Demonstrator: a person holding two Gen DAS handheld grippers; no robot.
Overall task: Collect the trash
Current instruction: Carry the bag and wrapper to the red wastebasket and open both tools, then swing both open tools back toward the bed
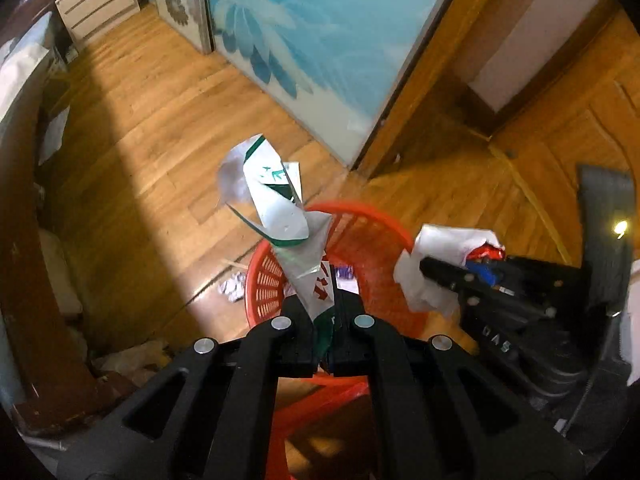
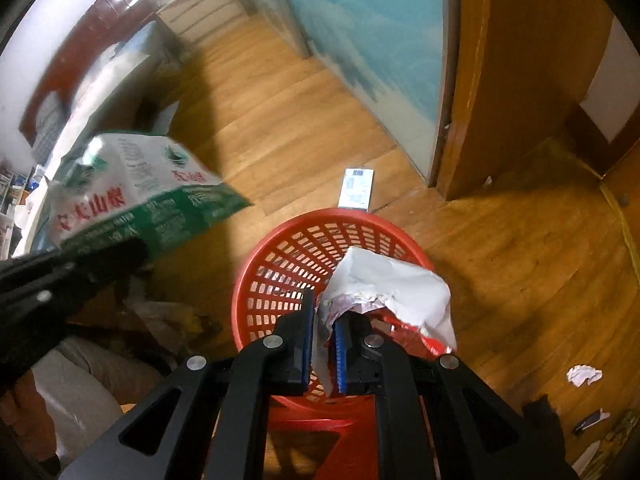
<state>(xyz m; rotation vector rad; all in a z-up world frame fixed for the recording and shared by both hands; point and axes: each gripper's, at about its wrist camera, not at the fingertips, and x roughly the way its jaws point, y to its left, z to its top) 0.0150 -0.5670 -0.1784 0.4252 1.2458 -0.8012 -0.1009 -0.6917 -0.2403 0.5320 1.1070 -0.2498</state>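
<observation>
We see a red plastic lattice basket (image 2: 280,276) standing on the wooden floor (image 2: 320,140), directly below both sets of tongs. The left gripper (image 1: 326,312) is clenched on a crumpled white-and-green water-label wrapper (image 1: 276,208) with red characters, which sticks up from between its black fingers and hangs above the basket's near rim; in the right wrist view the same wrapper (image 2: 136,192) shows well left of the basket, beside the left tool's dark body. The right gripper (image 2: 323,322) is closed on a crumpled white paper wrapper (image 2: 392,284) with a bit of red print at its lower edge, pinched between blue-ribbed pads (image 2: 340,348) and held over the basket's open mouth. From the left wrist view we find that gripper (image 1: 430,268) at the right, its paper (image 1: 444,244) just beside the basket (image 1: 372,240) rim. Inside the basket we make out some purple-and-white scrap, too small to name. On the floor lie a small crumpled paper ball (image 2: 584,375) to the right of the basket, a flat blue-and-white packet (image 2: 356,186) just beyond its far rim, and another crumpled scrap (image 1: 232,290) close to its left side. Farther off stand a blue flower-patterned sliding door (image 1: 320,32), a wooden door frame (image 2: 472,80) and a pale chest of drawers (image 1: 100,4).
</observation>
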